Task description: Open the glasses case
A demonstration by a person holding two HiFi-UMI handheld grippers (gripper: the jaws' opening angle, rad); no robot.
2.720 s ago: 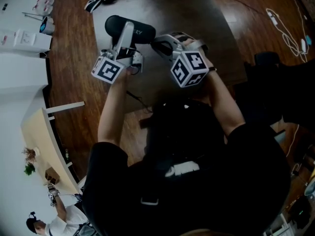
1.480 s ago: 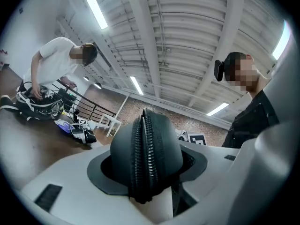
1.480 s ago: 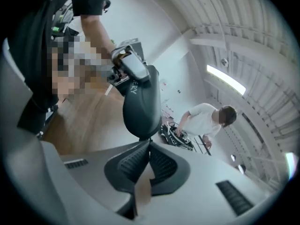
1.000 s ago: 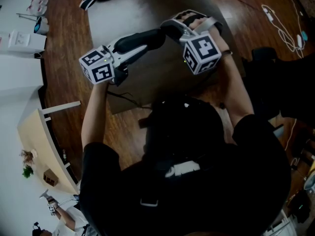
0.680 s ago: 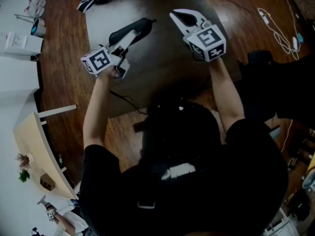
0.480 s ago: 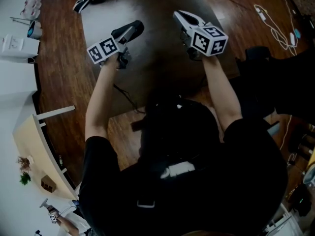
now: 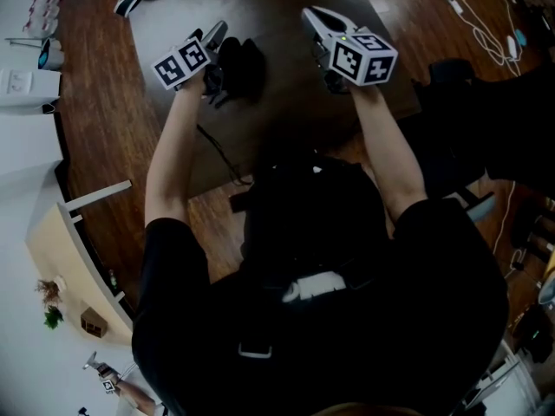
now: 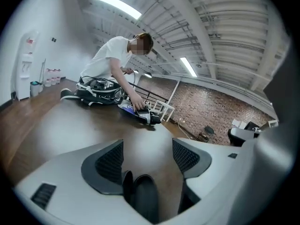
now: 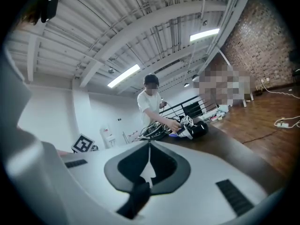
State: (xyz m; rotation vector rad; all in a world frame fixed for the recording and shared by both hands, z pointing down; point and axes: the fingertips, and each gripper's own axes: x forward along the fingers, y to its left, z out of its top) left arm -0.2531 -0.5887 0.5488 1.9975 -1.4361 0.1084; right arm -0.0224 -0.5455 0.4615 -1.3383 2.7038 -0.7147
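Glasses case (image 7: pixel 244 64) just beside left gripper (image 7: pixel 216 45)

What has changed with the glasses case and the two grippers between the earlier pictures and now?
The left gripper lowered the glasses case onto the table and let go; its jaws have just been opening and no longer grip it. The right gripper drew away from the case to the right, jaws together, empty. The table stayed put.

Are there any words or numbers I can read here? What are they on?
No words or numbers are readable.
Marker cubes: black-and-white square patterns only, no letters.
Glasses case: too dark to show any print.
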